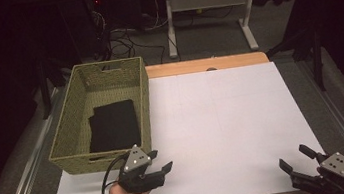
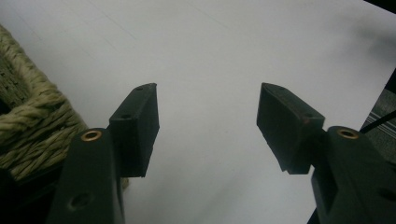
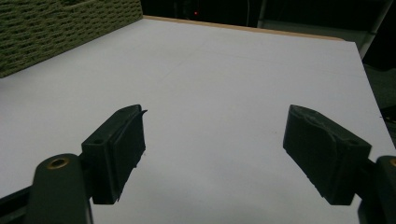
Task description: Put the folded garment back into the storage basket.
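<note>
White sheeting covers the surface (image 1: 225, 130); at its left edge, a woven green rectangular basket (image 1: 70, 123) holds a folded black cloth (image 1: 113, 126), long axis running away from the person. Left tongs (image 1: 161, 162) sit spread just beside the basket's near corner, right tongs (image 1: 293, 157) spread well apart from it

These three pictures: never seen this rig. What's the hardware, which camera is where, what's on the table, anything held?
There is no robot arm here. A person holds a two-jaw gripper in each hand.

The high view looks down from above the person's side of the table. The left gripper is beside the near corner of a woven basket, and the right gripper is at the near right edge.

The other two pictures come from cameras riding on each gripper, looking along its black jaws: left gripper view, right gripper view.

A white board covers the table. A folded black cloth lies inside the basket.

Nothing is held: both pairs of jaws stand wide apart over bare board.
</note>
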`<state>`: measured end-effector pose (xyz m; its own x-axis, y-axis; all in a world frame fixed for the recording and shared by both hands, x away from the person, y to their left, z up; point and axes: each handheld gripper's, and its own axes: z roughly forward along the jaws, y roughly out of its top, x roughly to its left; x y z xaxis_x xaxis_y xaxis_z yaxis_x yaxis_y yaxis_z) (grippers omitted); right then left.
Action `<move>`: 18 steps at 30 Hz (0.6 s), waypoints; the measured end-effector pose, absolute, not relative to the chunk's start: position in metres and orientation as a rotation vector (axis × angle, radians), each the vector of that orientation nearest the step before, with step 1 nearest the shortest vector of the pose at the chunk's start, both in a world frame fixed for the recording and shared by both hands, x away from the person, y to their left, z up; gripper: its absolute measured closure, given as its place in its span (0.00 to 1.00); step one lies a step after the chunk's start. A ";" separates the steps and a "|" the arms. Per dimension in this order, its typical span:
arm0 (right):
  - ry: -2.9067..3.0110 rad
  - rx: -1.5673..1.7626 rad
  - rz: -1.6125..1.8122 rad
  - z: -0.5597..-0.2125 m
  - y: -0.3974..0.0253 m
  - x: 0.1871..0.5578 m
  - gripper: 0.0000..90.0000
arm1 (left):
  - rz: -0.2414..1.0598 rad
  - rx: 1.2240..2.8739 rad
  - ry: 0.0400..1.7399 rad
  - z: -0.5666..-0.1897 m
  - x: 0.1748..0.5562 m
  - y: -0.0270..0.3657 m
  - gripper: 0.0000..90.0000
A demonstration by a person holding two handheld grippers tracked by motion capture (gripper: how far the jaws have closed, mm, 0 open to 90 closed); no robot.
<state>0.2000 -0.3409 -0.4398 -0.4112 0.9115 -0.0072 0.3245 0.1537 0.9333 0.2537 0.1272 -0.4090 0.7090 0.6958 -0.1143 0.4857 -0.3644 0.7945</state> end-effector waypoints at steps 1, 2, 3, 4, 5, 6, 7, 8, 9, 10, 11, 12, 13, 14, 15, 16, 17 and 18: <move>1.832 1.179 1.252 -0.440 -0.341 0.200 0.24 | 0.302 2.035 0.902 -0.409 0.253 0.128 0.41; 1.832 1.179 1.252 -0.440 -0.341 0.200 0.24 | 0.303 2.035 0.905 -0.410 0.253 0.130 0.41; 1.831 1.179 1.252 -0.440 -0.341 0.200 0.24 | 0.304 2.034 0.907 -0.410 0.252 0.131 0.41; 1.832 1.178 1.252 -0.440 -0.341 0.200 0.24 | 0.306 2.033 0.909 -0.410 0.252 0.132 0.41; 1.832 1.177 1.252 -0.440 -0.341 0.200 0.24 | 0.305 2.033 0.911 -0.411 0.251 0.133 0.41; 1.832 1.177 1.251 -0.440 -0.341 0.200 0.24 | 0.308 2.031 0.914 -0.411 0.251 0.135 0.41; 1.832 1.177 1.252 -0.440 -0.341 0.200 0.24 | 0.310 2.031 0.916 -0.411 0.250 0.136 0.41; 1.832 1.178 1.252 -0.440 -0.341 0.200 0.24 | 0.309 2.030 0.920 -0.412 0.250 0.138 0.41; 1.832 1.179 1.251 -0.440 -0.341 0.200 0.24 | 0.311 2.028 0.924 -0.412 0.250 0.140 0.41; 1.832 1.178 1.251 -0.440 -0.341 0.200 0.24 | 0.313 2.029 0.926 -0.412 0.249 0.141 0.41; 1.832 1.179 1.251 -0.440 -0.341 0.200 0.24 | 0.314 2.025 0.932 -0.412 0.249 0.143 0.41; 1.832 1.180 1.251 -0.440 -0.341 0.200 0.24 | 0.315 2.023 0.935 -0.413 0.249 0.144 0.41; 1.832 1.179 1.250 -0.440 -0.341 0.200 0.24 | 0.317 2.021 0.939 -0.413 0.248 0.146 0.41; 1.832 1.179 1.250 -0.440 -0.341 0.200 0.24 | 0.319 2.021 0.941 -0.413 0.248 0.147 0.41; 1.832 1.181 1.250 -0.440 -0.341 0.200 0.24 | 0.318 2.016 0.944 -0.414 0.247 0.149 0.41; 1.832 1.181 1.251 -0.440 -0.341 0.200 0.24 | 0.319 2.015 0.945 -0.414 0.246 0.150 0.41; 1.832 1.181 1.251 -0.440 -0.341 0.200 0.24 | 0.321 2.015 0.946 -0.415 0.246 0.151 0.41; 1.832 1.182 1.251 -0.440 -0.341 0.200 0.24 | 0.320 2.011 0.949 -0.415 0.245 0.153 0.41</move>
<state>0.2005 -0.3407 -0.4401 -0.4091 0.9125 -0.0053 0.3274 0.1522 0.9325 0.2452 0.1525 -0.4150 0.6769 0.7258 -0.1226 0.5039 -0.3354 0.7960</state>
